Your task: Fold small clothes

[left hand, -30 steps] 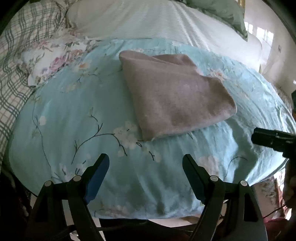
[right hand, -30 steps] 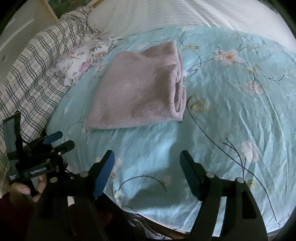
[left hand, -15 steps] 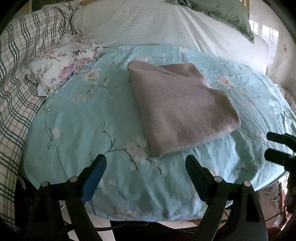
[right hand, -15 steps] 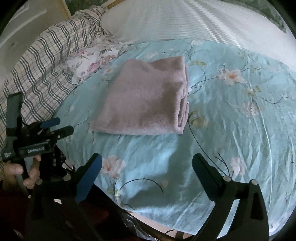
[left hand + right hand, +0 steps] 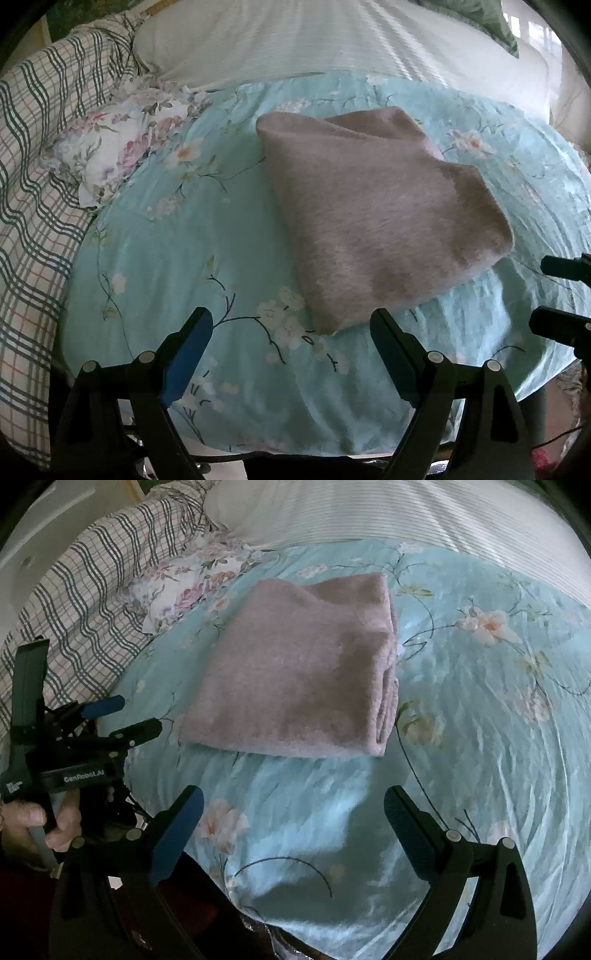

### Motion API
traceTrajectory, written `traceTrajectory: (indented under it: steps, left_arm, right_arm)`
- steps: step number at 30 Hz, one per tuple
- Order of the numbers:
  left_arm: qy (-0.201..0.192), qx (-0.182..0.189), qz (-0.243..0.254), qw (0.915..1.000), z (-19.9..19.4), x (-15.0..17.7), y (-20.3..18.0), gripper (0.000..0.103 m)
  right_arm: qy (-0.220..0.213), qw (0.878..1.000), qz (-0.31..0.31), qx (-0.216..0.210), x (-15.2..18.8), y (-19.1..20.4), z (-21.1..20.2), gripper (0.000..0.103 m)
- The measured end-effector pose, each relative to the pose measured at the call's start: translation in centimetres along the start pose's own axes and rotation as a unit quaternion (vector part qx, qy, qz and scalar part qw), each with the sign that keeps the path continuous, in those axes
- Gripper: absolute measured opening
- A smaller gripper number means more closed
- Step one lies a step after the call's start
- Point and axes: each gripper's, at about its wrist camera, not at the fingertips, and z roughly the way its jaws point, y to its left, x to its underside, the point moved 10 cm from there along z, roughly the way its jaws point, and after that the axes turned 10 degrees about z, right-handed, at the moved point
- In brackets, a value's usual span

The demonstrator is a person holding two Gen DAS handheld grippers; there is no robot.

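A folded mauve fleece garment [image 5: 373, 218] lies flat on a light blue floral sheet [image 5: 177, 236]; in the right wrist view the garment [image 5: 295, 672] shows stacked layers along its right edge. My left gripper [image 5: 291, 328] is open and empty, just short of the garment's near corner. My right gripper [image 5: 293, 808] is open and empty, above the sheet a little short of the garment's near edge. The left gripper [image 5: 122, 716] also shows at the left of the right wrist view, held in a hand. The right gripper's fingers [image 5: 557, 266] show at the left wrist view's right edge.
A floral cloth [image 5: 114, 147] lies left of the garment. A plaid blanket [image 5: 33, 192] covers the left side. A white striped duvet [image 5: 332, 40] lies behind. The sheet's near edge [image 5: 295, 435] drops off just ahead of the grippers.
Both grippers have pulled back and up slightly from the garment. The garment lies unchanged.
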Motion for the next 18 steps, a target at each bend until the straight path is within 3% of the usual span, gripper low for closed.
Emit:
traceTrajectory:
  steps: [18]
  left_arm:
    - [0.008, 0.001, -0.022, 0.9997, 1.4, -0.8, 1.7, 0.088]
  right_arm:
    - [0.013, 0.999, -0.031, 0.005, -2.6, 1.5, 2.1, 0.098]
